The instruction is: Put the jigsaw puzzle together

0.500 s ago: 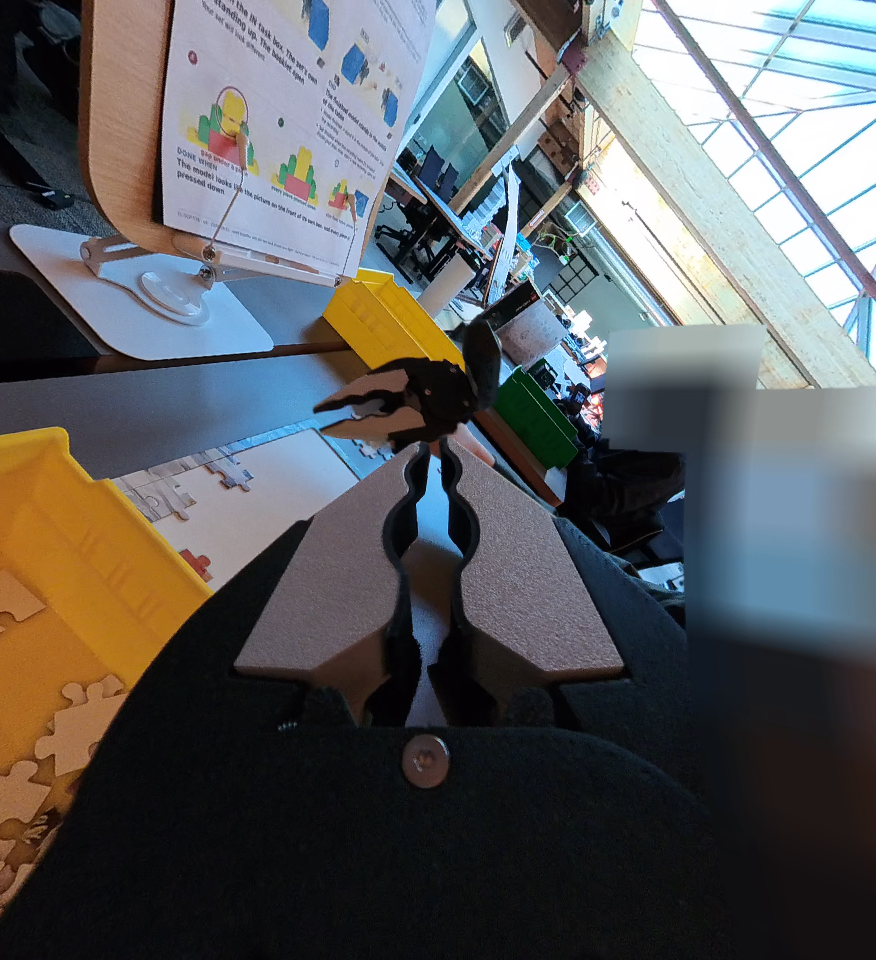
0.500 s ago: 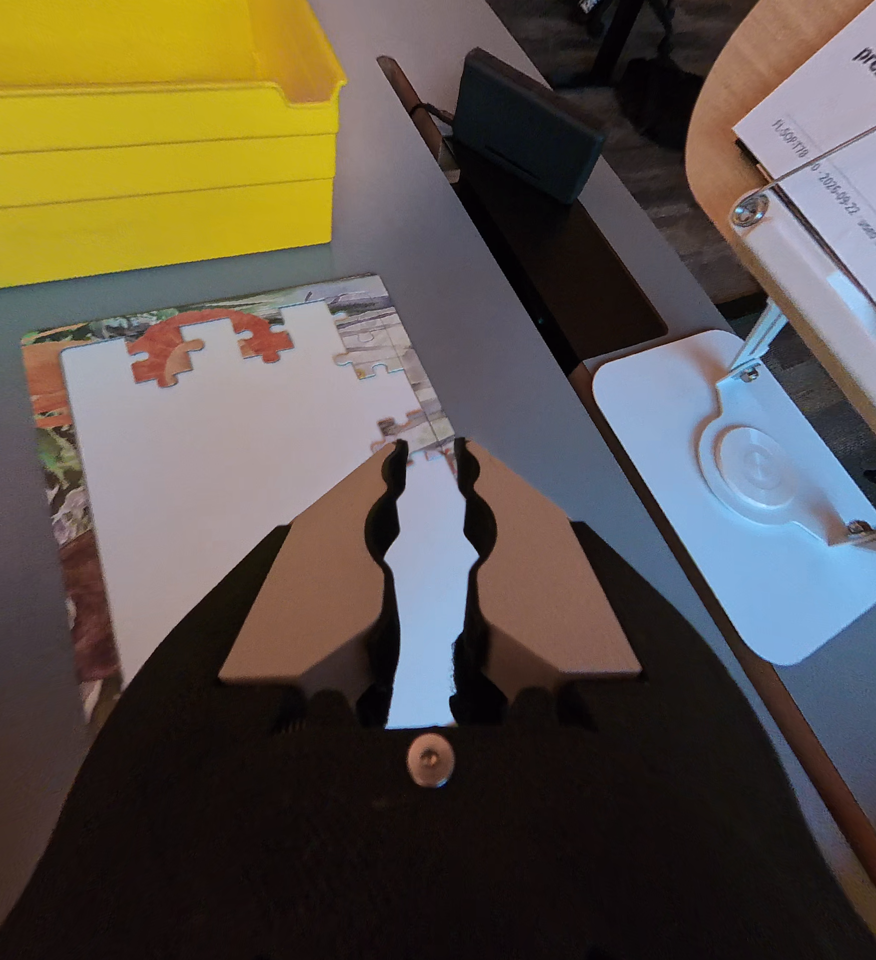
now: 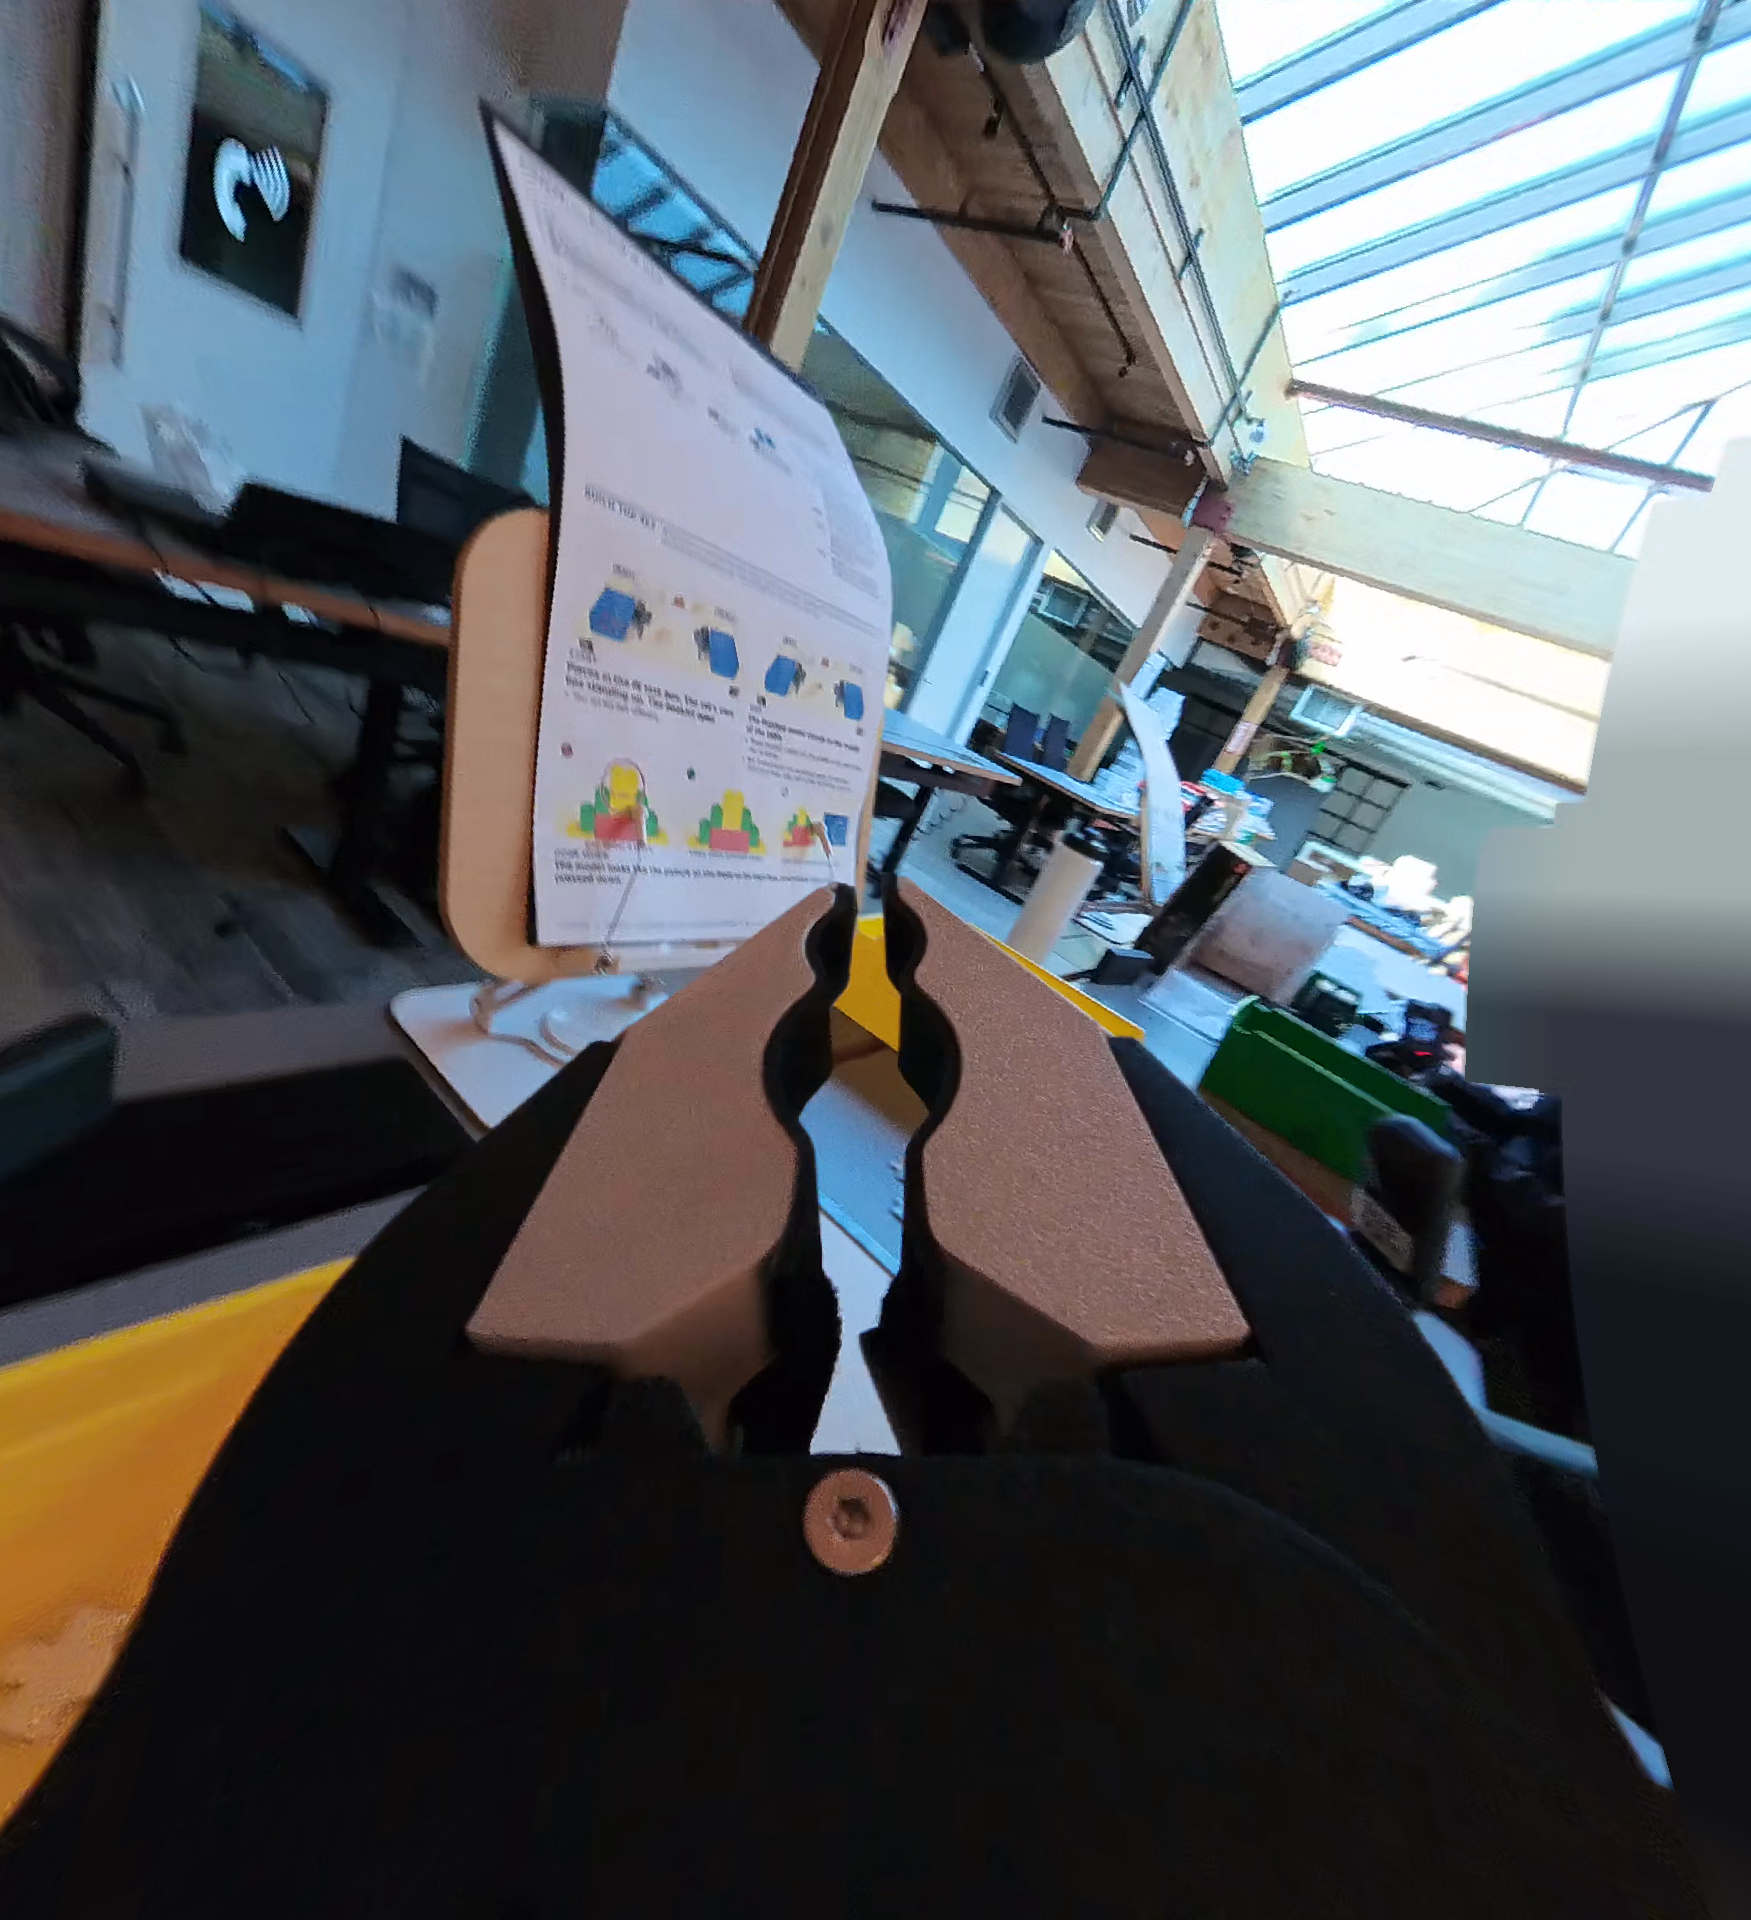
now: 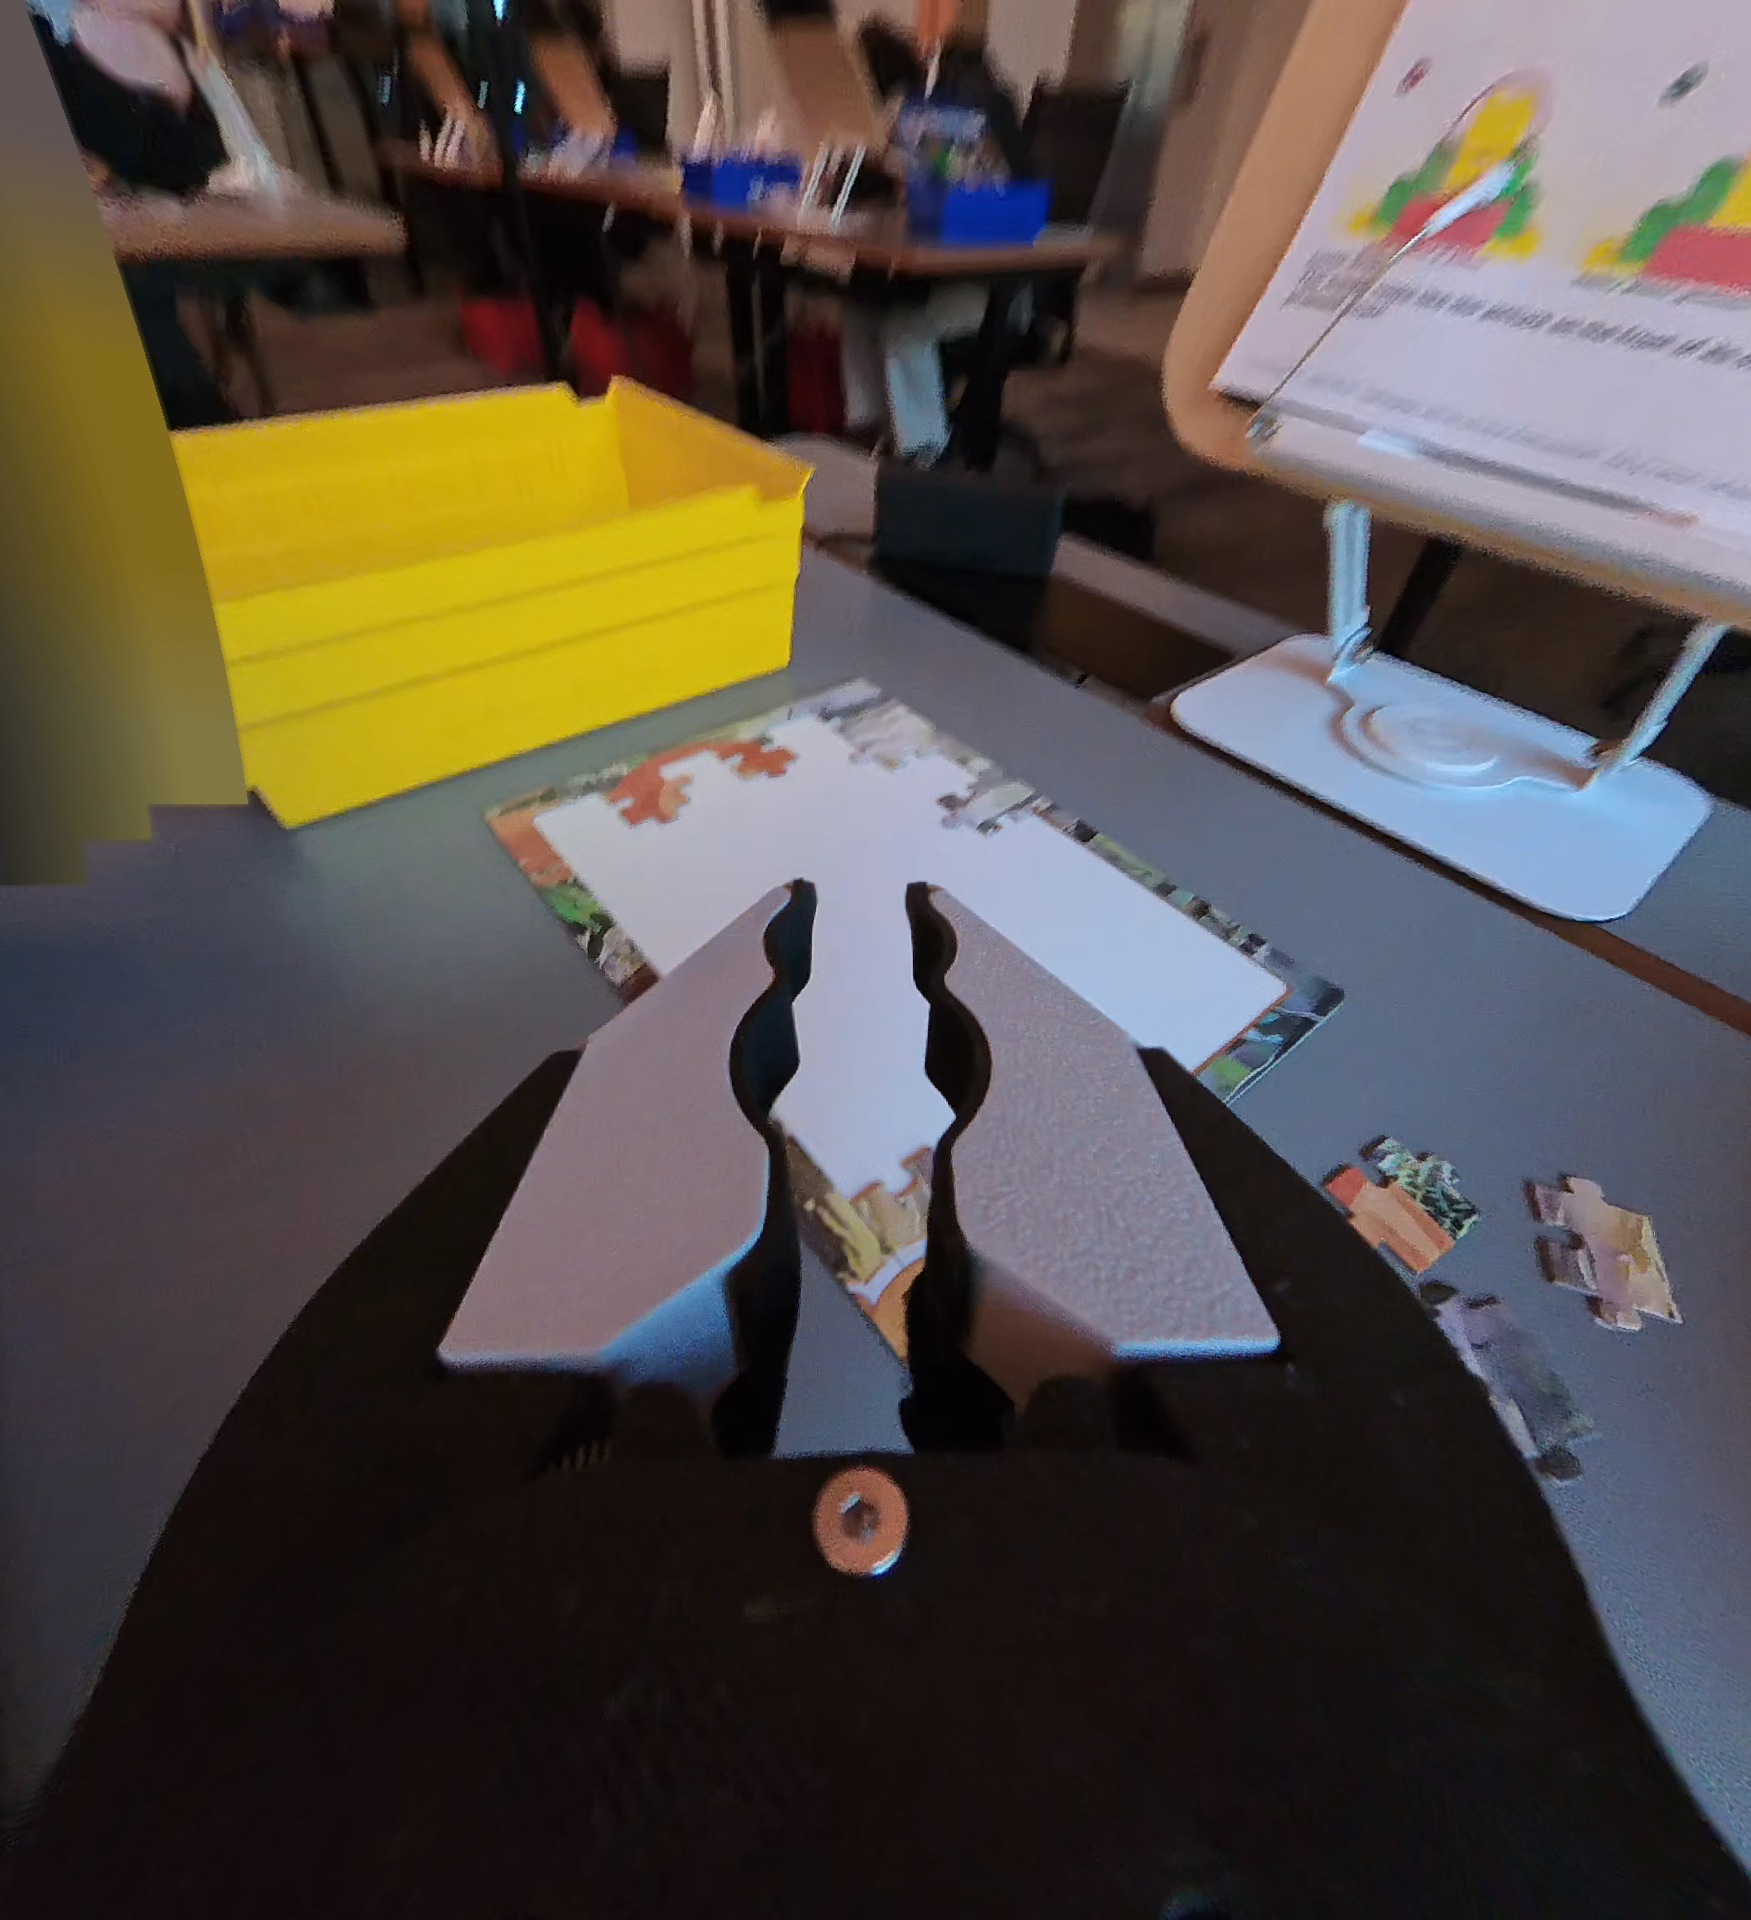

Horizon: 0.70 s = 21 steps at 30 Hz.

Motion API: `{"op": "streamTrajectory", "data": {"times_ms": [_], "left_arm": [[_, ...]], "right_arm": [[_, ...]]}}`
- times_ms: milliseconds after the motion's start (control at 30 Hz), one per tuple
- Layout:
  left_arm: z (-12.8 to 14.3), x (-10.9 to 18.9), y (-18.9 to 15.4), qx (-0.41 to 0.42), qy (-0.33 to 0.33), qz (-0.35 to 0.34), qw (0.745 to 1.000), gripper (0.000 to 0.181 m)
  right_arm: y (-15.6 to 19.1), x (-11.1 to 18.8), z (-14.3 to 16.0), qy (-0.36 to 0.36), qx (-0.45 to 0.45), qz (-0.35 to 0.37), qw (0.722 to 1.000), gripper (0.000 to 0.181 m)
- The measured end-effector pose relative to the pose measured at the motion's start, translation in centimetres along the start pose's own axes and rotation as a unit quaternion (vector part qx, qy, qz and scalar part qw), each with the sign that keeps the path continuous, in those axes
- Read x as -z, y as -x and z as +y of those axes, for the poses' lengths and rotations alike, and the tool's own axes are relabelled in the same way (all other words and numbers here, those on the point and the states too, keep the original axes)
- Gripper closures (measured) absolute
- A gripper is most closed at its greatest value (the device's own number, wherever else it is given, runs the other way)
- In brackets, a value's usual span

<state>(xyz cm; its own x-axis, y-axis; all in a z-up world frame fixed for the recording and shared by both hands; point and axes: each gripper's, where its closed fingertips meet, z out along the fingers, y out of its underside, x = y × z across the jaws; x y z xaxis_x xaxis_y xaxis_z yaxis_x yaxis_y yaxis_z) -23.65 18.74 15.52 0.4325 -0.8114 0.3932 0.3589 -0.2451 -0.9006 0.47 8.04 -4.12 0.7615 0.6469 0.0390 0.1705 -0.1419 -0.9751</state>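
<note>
At lower right of the frame, loose pieces (image 4: 1401, 1214) are lying beyond your right hand-held gripper (image 4: 858, 891), slightly parted and gripping nothing, risking a blurred, missed grab.

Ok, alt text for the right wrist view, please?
The empty right gripper, slightly open, hovers over a mostly unfilled jigsaw puzzle board on a grey table. Loose puzzle pieces lie to its right, stacked yellow bins behind.

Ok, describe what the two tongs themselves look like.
The left tongs and right tongs match: a matte black body, two flat wedge-shaped fingers with grainy tan-grey faces, wavy black inner edges, and one silver hex screw at the base. No cables, markings or sleeves show.
</note>
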Motion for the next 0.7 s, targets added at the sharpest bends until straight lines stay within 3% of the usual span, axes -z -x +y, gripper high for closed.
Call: {"op": "streamTrajectory", "data": {"times_ms": [100,267,567,700], "left_arm": [[-0.4,-0.4,-0.9,-0.072,-0.024,-0.033,0.997,0.178],[-2.6,1.1,-1.2,-0.168,-0.115,-0.1,0.974,0.175],[-2.3,0.9,-1.0,-0.139,-0.124,-0.082,0.979,0.181],[-2.5,1.0,-2.3,-0.176,-0.139,-0.09,0.97,0.181]], "right_arm": [[-1.5,0.4,0.4,-0.045,0.014,0.041,0.998,0.163],[-3.1,0.9,1.3,-0.069,-0.021,0.032,0.997,0.157],[-3.9,2.2,0.2,-0.111,-0.07,0.002,0.991,0.149],[-4.2,2.5,0.1,-0.115,-0.058,0.01,0.992,0.149]]}}
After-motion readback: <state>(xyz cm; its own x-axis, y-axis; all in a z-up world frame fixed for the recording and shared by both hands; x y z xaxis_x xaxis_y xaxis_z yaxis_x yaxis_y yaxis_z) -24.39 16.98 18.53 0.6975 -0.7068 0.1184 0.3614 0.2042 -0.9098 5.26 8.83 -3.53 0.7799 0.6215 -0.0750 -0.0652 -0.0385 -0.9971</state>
